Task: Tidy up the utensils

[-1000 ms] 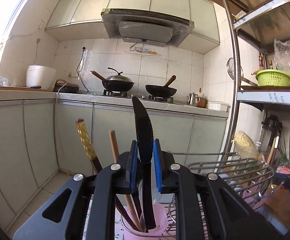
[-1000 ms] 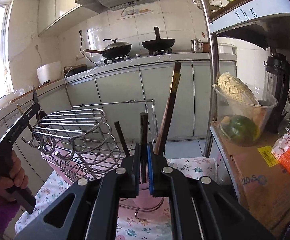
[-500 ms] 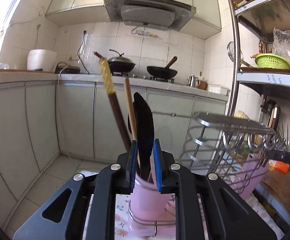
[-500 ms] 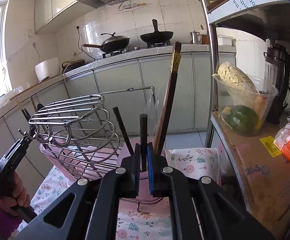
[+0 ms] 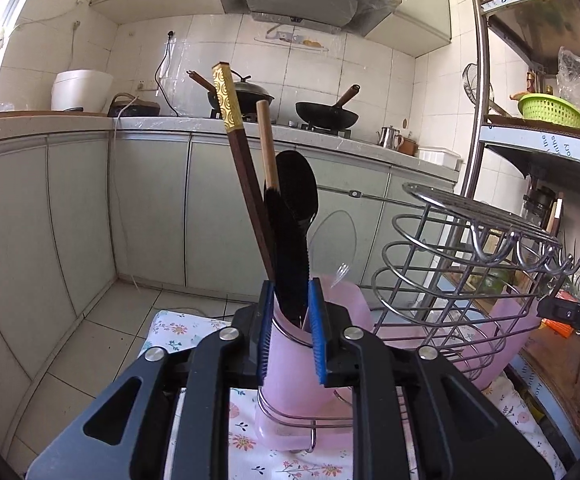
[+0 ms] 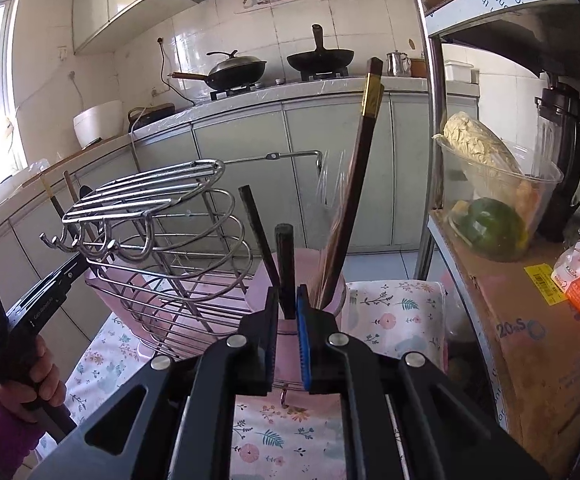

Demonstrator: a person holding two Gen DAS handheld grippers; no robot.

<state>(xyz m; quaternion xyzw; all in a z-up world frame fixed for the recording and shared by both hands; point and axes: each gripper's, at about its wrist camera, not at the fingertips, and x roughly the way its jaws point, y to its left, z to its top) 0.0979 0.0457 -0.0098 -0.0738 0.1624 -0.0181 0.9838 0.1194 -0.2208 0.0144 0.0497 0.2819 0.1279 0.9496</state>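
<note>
- The left gripper [image 5: 290, 328] has just been opening: its blue fingers [image 5: 265, 330] now stand apart on either side of the black serrated knife [image 5: 290, 264], released and clear of the blade.
- The knife stands blade up in the pink utensil cup [image 5: 296, 364], beside a gold-tipped chopstick [image 5: 242, 168] and a black spoon [image 5: 298, 188].
- The right gripper [image 6: 288, 332] has its fingers [image 6: 303, 340] parting slightly around a black utensil handle [image 6: 285, 268]; whether they grip it is hard to tell, though a gap seems to show.
- That handle stands in the second pink cup [image 6: 310, 292], next to the wire dish rack [image 6: 162, 248] on the floral-cloth table [image 6: 394, 308].
- To finish well, I judge both grippers should back straight out, without tipping the cups.
</note>
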